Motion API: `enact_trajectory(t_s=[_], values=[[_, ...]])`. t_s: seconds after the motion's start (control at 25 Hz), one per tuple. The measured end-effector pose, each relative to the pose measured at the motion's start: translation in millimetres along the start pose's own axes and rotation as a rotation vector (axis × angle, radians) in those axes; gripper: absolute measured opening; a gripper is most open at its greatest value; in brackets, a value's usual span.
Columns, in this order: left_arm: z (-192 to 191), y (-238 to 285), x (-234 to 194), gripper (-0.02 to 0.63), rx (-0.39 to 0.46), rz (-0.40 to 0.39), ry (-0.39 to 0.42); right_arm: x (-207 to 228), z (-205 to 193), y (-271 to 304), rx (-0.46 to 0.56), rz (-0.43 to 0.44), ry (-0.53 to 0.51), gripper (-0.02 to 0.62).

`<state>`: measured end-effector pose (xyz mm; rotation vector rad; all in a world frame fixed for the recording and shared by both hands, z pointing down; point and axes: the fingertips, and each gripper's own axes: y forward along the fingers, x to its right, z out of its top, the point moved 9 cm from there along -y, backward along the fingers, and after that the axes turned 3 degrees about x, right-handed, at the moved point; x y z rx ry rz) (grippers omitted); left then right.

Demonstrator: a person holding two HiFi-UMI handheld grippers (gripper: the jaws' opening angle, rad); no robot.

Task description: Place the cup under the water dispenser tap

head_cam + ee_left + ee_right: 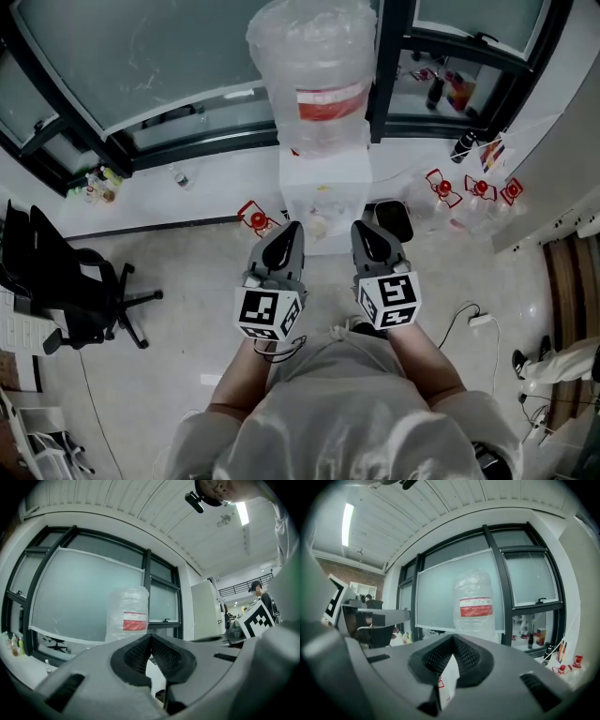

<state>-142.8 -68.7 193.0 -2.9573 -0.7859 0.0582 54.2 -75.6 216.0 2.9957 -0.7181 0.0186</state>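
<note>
A white water dispenser (323, 178) stands against the window wall with a big clear bottle (314, 75) with a red label on top. A small pale cup-like thing (317, 225) sits in the dispenser's tap recess; I cannot make out its details. My left gripper (292, 230) and right gripper (361, 230) are held side by side, level, pointing at the dispenser's front and a little short of it. Both are shut with nothing between the jaws. The bottle (126, 613) rises above the left gripper (150, 637) in its view, and the same bottle (476, 606) stands above the right gripper (452, 637).
A black office chair (66, 281) stands at the left. A black bin (392, 217) sits right of the dispenser, with several red-handled empty bottles (473, 192) beyond and one (253, 217) at its left. A cable and plug (478, 319) lie on the floor at right. Small bottles (98, 185) line the sill.
</note>
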Motion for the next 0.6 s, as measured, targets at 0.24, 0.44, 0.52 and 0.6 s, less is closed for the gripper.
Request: enact_trajectory(t_s=[0.24, 0.44, 0.52, 0.6], values=[[-0.3, -1.6, -2.8, 0.020, -0.015, 0.004, 0.013, -3.4, 1.8, 0.4, 0.007, -0.003, -0.004, 0.027], [-2.5, -3.9, -2.3, 0.020, -0.020, -0.001, 0.010, -7.3, 0.2, -1.0, 0.004, -0.001, -0.014, 0.028], [-3.7, -5.1, -2.7, 0.020, -0.019, 0.002, 0.020, -9.2, 0.0, -1.4, 0.011, 0.002, -0.018, 0.027], [-5.2, -6.4, -3.4, 0.020, -0.018, 0.007, 0.035, -11.0, -0.1, -1.6, 0.021, 0.006, -0.022, 0.028]])
